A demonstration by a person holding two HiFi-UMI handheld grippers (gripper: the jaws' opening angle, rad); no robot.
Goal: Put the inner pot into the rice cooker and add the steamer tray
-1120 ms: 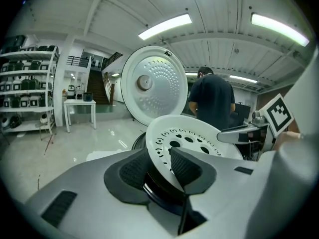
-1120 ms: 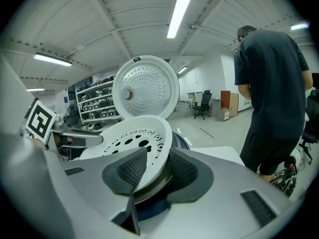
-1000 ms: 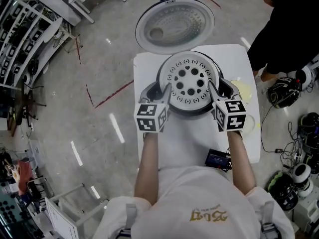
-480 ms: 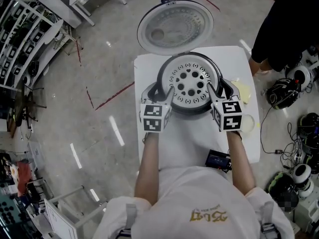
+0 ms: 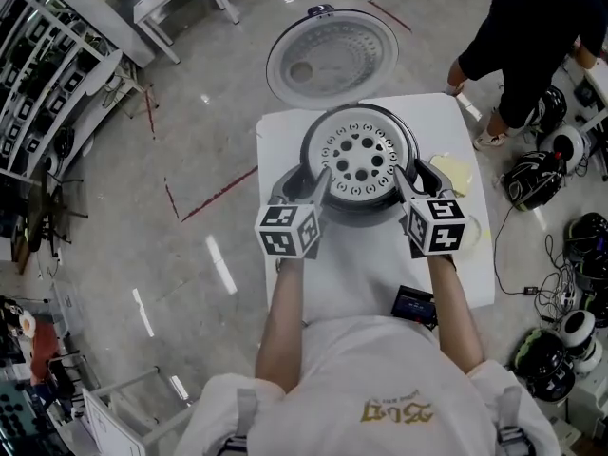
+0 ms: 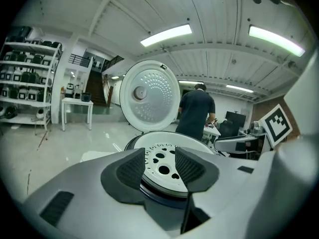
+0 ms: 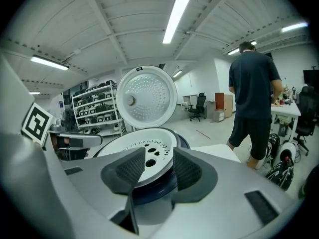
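Flanking the steamer tray (image 5: pixel 358 153) in the rice cooker (image 5: pixel 307 148), your left tool (image 5: pixel 321 178) and right tool (image 5: pixel 399 172) stand apart — jaws just closing slightly, its rim showing between them, ungripped.

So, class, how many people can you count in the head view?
2. One person in a white top stands at the bottom, facing the white table; another person in dark clothes stands at the top right, past the table's far corner. Others may be hidden.
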